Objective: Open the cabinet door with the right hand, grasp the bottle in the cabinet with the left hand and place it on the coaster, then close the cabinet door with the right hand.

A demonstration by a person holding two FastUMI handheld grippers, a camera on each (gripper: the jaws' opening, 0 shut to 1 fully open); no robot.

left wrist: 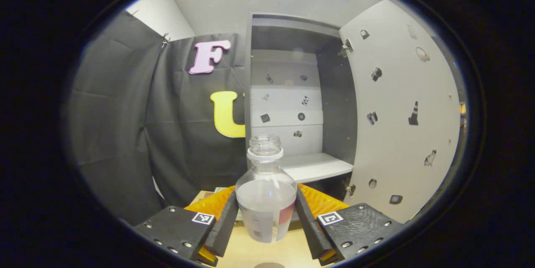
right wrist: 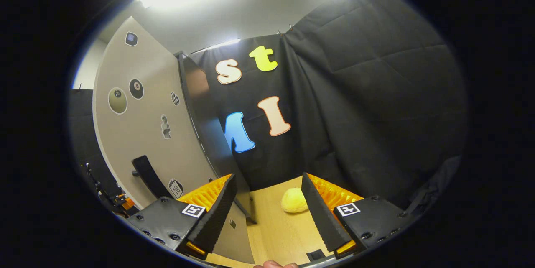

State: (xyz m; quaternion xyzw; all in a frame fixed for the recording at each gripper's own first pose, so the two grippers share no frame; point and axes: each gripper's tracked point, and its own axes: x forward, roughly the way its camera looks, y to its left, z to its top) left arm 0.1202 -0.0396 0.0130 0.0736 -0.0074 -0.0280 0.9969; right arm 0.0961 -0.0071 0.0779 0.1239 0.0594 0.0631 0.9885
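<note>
In the left gripper view a clear bottle [left wrist: 266,192] with a white neck ring, no cap and a pale label stands upright between my left gripper's fingers. The left gripper [left wrist: 266,213] is shut on the bottle's body, just above the wooden table [left wrist: 267,251]. Behind it the cabinet [left wrist: 288,92] stands open, its white shelf [left wrist: 313,165] bare and its door [left wrist: 397,126] swung out to the right. A dark round edge [left wrist: 269,265], perhaps the coaster, peeks in at the bottom. My right gripper [right wrist: 268,184] is open and holds nothing, just right of the door [right wrist: 142,134] and its black handle [right wrist: 146,174].
A fluffy yellow object [right wrist: 294,200] lies on the table [right wrist: 276,226] ahead of the right gripper. A small black item [right wrist: 315,254] sits near the table's front, and a fingertip [right wrist: 273,264] shows at the bottom. Black cloth walls close in on both sides.
</note>
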